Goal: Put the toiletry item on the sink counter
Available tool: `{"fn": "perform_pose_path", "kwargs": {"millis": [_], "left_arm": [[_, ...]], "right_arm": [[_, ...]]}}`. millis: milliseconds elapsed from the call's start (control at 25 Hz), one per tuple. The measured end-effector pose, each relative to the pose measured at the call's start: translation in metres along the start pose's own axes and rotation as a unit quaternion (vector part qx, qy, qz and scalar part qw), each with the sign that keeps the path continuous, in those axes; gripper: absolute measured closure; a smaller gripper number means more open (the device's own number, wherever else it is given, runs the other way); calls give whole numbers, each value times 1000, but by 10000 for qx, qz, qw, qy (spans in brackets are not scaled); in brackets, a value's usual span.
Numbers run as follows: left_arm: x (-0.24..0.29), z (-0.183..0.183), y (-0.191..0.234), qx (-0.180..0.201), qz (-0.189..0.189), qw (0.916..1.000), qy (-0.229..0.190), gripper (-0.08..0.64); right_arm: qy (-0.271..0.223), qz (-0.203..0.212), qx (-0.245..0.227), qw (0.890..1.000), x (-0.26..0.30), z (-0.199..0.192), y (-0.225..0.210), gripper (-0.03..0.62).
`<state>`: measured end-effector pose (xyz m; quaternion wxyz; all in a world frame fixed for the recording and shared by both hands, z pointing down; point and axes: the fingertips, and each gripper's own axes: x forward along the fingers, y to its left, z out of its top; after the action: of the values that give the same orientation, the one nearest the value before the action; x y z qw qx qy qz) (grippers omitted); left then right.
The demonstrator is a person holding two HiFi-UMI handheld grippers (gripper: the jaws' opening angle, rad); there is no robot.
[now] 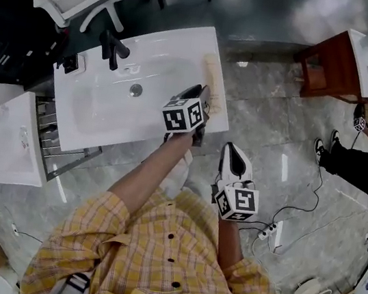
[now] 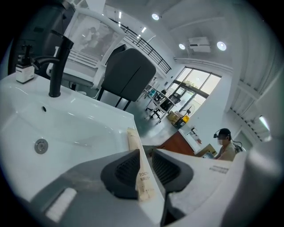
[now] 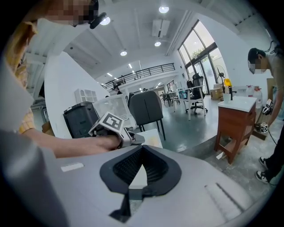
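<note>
Cream paper-wrapped toothbrush packet lies lengthwise along the right-hand rim of the white ceramic sink counter, beside the basin and well apart from the black tap at the back. Far end of the packet rests flat on the surface. Its near end runs back between the jaws of the left gripper. In the left gripper view the ribbed pads sit against either face of the packet, so this gripper reads as clamped on it, low over the rim. Right gripper hangs off the surface, over the grey tiled floor by the person's side. In the right gripper view its jaws meet at the tips with nothing between them: closed and empty. Judgement: the carry is done and the packet is at its place on the surface. What is left is to let the left jaws part and lift clear without dragging the packet off the edge, which is close on its right.
</note>
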<state>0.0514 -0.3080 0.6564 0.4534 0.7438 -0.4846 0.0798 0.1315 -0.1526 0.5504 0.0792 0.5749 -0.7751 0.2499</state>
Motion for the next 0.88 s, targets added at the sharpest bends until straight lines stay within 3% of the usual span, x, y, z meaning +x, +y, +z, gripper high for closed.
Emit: {"fn": "perform_pose_path", "kwargs": {"millis": [400, 880], "left_arm": [[-89, -3, -19, 564, -257, 9971, -444, 559], [-195, -34, -42, 1552, -601, 9819, -904, 560]], "right_arm": [[-401, 99, -125, 9991, -43, 5, 32, 592], [-736, 151, -314, 9967, -94, 1, 63, 592]]}}
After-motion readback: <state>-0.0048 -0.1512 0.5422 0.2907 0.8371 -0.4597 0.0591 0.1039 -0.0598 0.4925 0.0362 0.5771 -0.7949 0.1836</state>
